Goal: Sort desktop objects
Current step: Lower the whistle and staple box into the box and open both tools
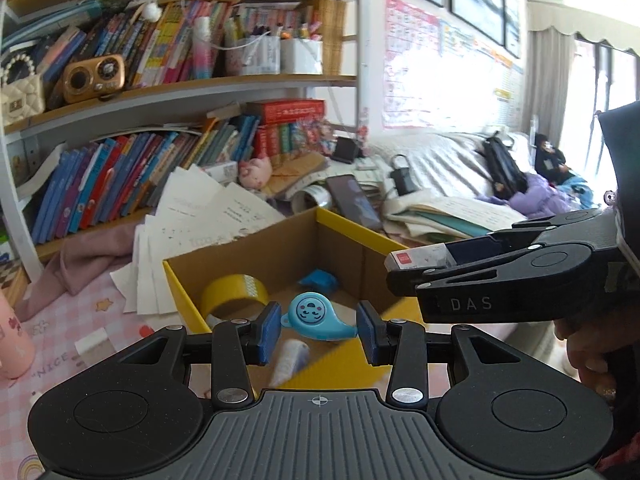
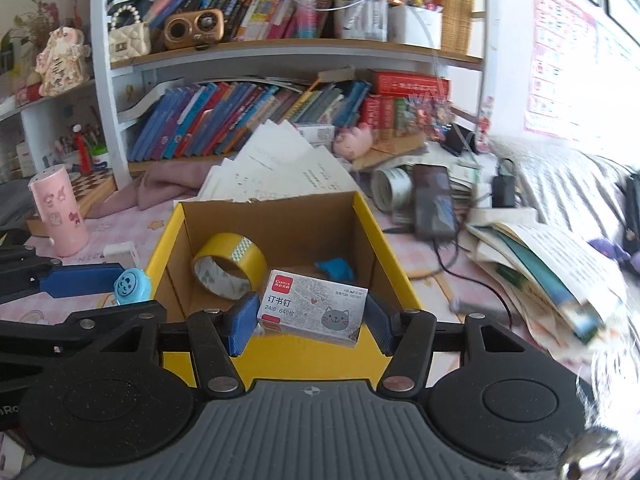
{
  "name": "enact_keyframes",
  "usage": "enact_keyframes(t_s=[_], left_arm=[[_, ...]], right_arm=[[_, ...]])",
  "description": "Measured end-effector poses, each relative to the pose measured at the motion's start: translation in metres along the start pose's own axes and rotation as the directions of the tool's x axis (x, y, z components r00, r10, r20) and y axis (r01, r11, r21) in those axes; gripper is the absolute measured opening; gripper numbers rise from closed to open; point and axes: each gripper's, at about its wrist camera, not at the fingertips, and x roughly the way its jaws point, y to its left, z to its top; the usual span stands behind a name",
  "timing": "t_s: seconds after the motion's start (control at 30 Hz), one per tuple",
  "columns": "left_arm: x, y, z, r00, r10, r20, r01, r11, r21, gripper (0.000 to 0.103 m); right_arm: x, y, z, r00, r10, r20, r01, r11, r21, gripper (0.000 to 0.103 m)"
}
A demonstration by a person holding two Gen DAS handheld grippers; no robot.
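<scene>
My left gripper (image 1: 319, 330) is shut on a small light-blue teardrop toy (image 1: 318, 316) with a smiling face, held over the near edge of a yellow cardboard box (image 1: 348, 224). My right gripper (image 2: 312, 320) is shut on a grey staple box (image 2: 312, 312) with a cat drawing, above the same yellow box (image 2: 384, 240). Inside lie a yellow tape roll (image 2: 230, 266) and a small blue object (image 2: 336, 268). From the left wrist view the right gripper (image 1: 394, 272) comes in from the right with the staple box (image 1: 420, 258). The toy (image 2: 132, 286) shows at the left of the right wrist view.
Loose papers (image 2: 280, 168) lean behind the box below a full bookshelf (image 2: 280, 52). A pink cup (image 2: 60, 212) and a white eraser (image 2: 122, 254) stand left of it. A dark phone (image 2: 434, 204), a cable and open books (image 2: 540, 264) crowd the right side.
</scene>
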Motion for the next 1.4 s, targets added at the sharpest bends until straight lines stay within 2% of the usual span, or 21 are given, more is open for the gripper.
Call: enact_keyframes(t_s=[0.23, 0.33, 0.63, 0.83, 0.97, 1.17, 1.23, 1.3, 1.4], left_arm=[[0.043, 0.004, 0.005, 0.994, 0.081, -0.077, -0.085, 0.995, -0.052, 0.039], [0.061, 0.006, 0.006, 0.989, 0.093, -0.118, -0.101, 0.993, -0.064, 0.039], [0.101, 0.005, 0.003, 0.964, 0.082, -0.251, -0.098, 0.994, -0.051, 0.039], [0.110, 0.009, 0.001, 0.955, 0.066, -0.289, -0.089, 0.994, -0.067, 0.040], [0.113, 0.010, 0.001, 0.952, 0.062, -0.299, -0.089, 0.993, -0.078, 0.040], [0.112, 0.007, 0.001, 0.955, 0.076, -0.288, -0.100, 0.993, -0.068, 0.041], [0.111, 0.006, 0.001, 0.956, 0.085, -0.280, -0.106, 0.993, -0.061, 0.043], [0.108, 0.005, 0.001, 0.957, 0.101, -0.270, -0.120, 0.991, -0.056, 0.052], [0.101, 0.005, 0.001, 0.962, 0.109, -0.252, -0.128, 0.990, -0.063, 0.056]], right_arm=[[0.047, -0.018, 0.020, 0.994, 0.092, -0.054, -0.094, 0.995, -0.036, 0.055], [0.072, -0.025, 0.025, 0.985, 0.137, -0.106, -0.140, 0.990, -0.024, 0.055], [0.131, -0.026, 0.031, 0.948, 0.220, -0.228, -0.232, 0.972, -0.027, 0.055], [0.157, -0.024, 0.028, 0.920, 0.253, -0.299, -0.268, 0.964, -0.008, 0.055], [0.164, -0.024, 0.028, 0.911, 0.268, -0.312, -0.282, 0.959, 0.000, 0.055], [0.163, -0.025, 0.028, 0.911, 0.280, -0.303, -0.291, 0.957, 0.010, 0.056], [0.161, -0.025, 0.028, 0.912, 0.285, -0.294, -0.294, 0.956, 0.014, 0.056], [0.156, -0.025, 0.029, 0.915, 0.293, -0.276, -0.302, 0.953, 0.013, 0.057], [0.146, -0.022, 0.030, 0.923, 0.300, -0.242, -0.310, 0.951, -0.004, 0.060]])
